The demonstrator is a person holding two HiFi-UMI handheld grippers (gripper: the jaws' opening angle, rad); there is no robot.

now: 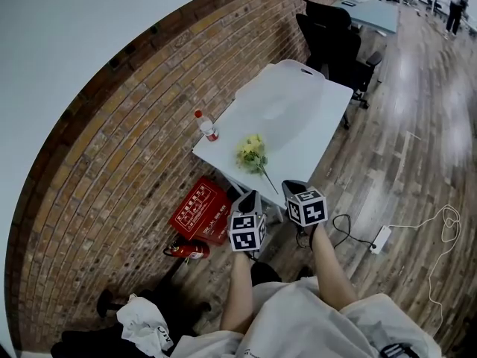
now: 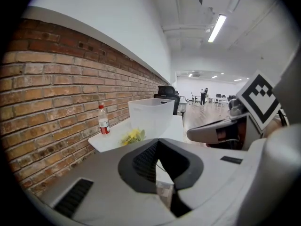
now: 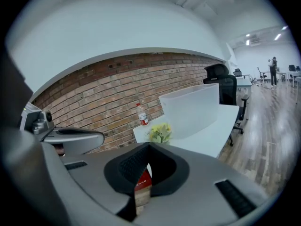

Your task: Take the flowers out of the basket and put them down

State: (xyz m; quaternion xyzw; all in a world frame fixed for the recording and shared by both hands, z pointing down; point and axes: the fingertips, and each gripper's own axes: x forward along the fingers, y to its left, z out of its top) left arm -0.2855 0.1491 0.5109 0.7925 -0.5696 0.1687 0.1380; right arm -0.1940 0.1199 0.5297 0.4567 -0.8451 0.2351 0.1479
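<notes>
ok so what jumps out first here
The yellow flowers lie on the white table, near its front edge, outside the basket behind them. Next come the red-capped bottle at the table's brick-wall side and the red box on the floor below.

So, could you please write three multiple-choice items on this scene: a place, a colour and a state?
1. Where are the flowers? A on the table, outside the basket; B in the basket; C on the floor.
2. What colour is the cap of the bottle? A blue; B red; C green.
3. How is the right claw? A wide open; B shut on the flowers; C shut, empty.
Answers: A, they lie on bare tabletop; B, the cap shows red; C, its jaws meet with nothing between.
</notes>
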